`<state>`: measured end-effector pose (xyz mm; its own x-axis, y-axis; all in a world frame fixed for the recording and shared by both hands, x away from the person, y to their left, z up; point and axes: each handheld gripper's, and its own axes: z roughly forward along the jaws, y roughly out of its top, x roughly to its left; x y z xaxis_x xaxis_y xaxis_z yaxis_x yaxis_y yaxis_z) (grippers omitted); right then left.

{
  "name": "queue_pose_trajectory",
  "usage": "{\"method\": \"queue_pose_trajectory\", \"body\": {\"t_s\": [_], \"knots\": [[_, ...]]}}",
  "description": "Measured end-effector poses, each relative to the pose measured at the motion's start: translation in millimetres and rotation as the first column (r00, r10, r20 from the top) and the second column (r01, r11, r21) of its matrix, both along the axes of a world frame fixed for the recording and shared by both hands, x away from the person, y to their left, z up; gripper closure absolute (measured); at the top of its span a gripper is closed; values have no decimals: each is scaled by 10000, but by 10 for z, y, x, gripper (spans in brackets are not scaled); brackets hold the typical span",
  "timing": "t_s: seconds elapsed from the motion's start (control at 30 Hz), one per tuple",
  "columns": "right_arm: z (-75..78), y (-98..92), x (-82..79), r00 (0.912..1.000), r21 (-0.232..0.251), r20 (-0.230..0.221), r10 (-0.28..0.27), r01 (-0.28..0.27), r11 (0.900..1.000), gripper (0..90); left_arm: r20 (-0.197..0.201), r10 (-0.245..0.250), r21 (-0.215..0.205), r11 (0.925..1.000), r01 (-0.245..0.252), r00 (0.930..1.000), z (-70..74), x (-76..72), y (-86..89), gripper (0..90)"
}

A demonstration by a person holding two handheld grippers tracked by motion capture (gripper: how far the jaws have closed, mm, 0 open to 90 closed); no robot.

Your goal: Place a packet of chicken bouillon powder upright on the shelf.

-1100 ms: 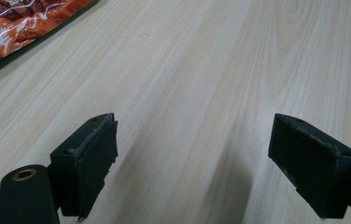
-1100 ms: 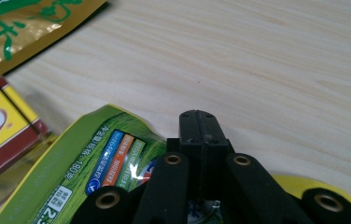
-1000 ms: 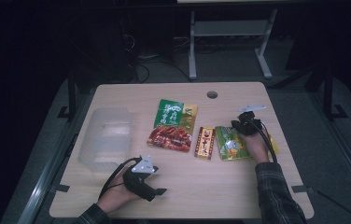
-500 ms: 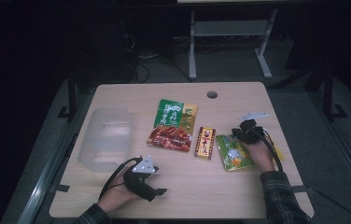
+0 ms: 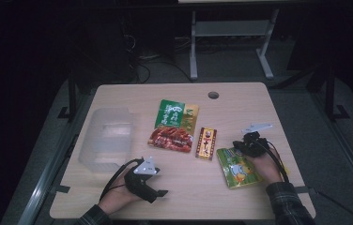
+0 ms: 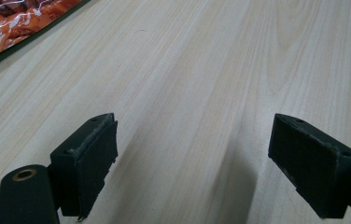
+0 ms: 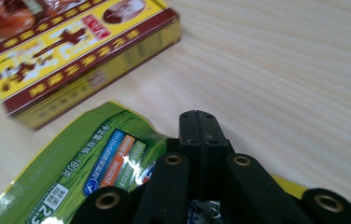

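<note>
A green snack packet lies flat on the wooden table near its front right. My right gripper is at the packet's far edge. In the right gripper view the jaws are pressed together on the edge of the green packet, with the packet's film showing on both sides of them. My left gripper rests at the front left of the table. Its jaws stand wide apart over bare wood with nothing between them.
A yellow and red box lies just left of the green packet. A larger red and green food packet sits mid-table. A clear plastic tub stands at the left. A cable hole is near the far edge.
My right gripper has drawn back toward the front edge, dragging the green packet with it away from the yellow and red box. The left gripper has stayed put.
</note>
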<state>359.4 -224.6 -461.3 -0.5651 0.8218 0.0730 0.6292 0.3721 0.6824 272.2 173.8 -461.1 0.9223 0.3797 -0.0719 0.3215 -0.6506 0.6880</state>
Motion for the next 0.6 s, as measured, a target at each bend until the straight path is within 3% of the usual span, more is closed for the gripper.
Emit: {"method": "queue_pose_trajectory", "body": {"t_s": [0.1,0.2,0.37,0.6], "knots": [[8,-1,-57,9998,-118,64,169,-168,9998,899,7,-16,26,10000,16,10000,-1,-1,0,150],[21,7,-206,9992,-47,-208,332,-333,9994,899,39,-130,107,9999,130,9999,0,0,-1,150],[39,21,-391,9975,9,-270,652,-652,9979,898,8,-89,57,9999,89,10000,-7,-11,-17,150],[231,-97,-698,9970,371,246,728,-737,9966,898,37,-104,56,9999,103,9999,-9,-11,-15,150]]}}
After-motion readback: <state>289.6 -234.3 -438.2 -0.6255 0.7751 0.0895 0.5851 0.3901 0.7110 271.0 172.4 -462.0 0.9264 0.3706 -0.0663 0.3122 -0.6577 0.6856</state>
